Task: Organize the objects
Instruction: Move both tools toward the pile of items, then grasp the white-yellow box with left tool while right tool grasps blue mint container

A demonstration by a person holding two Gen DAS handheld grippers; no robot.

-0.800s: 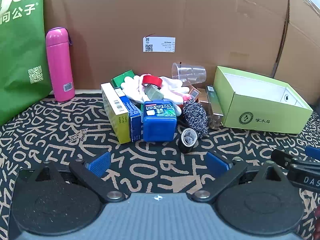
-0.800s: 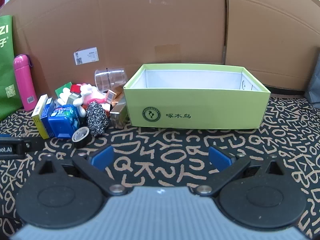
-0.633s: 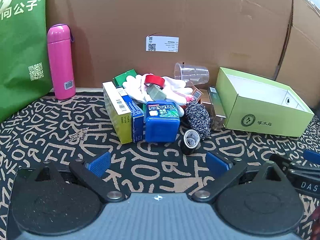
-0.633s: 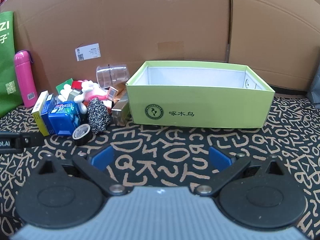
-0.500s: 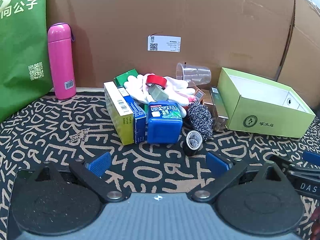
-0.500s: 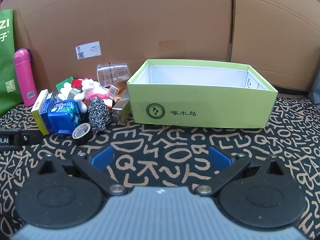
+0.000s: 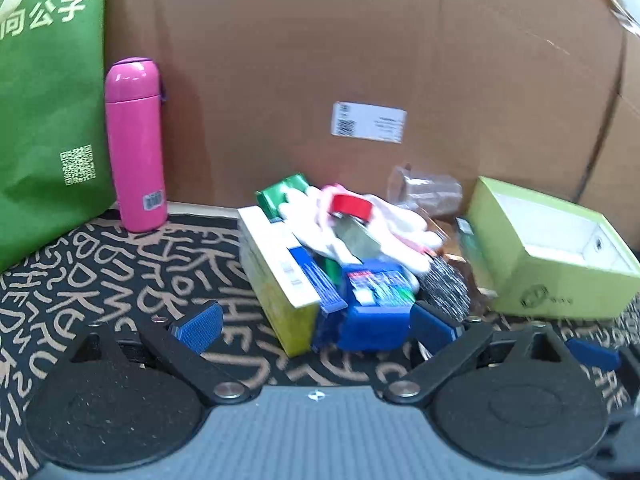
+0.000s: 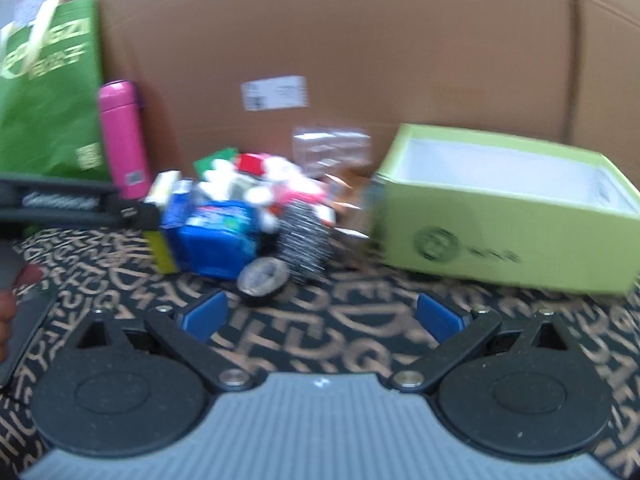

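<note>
A heap of small items lies on the patterned mat: a yellow-and-white box, a blue container, a steel scourer, white gloves with a red tape roll on top, and a clear cup. An open green shoebox stands right of the heap. My left gripper is open, close in front of the yellow box and blue container, gripping nothing. My right gripper is open just short of a black tape roll. The right wrist view is blurred.
A pink flask and a green bag stand at the back left against a cardboard wall. The left gripper's body and a hand show at the left edge of the right wrist view.
My left gripper has moved forward, so the heap now sits right at its fingertips. My right gripper has swung left toward the heap, and the green shoebox has slid to the right of its view.
</note>
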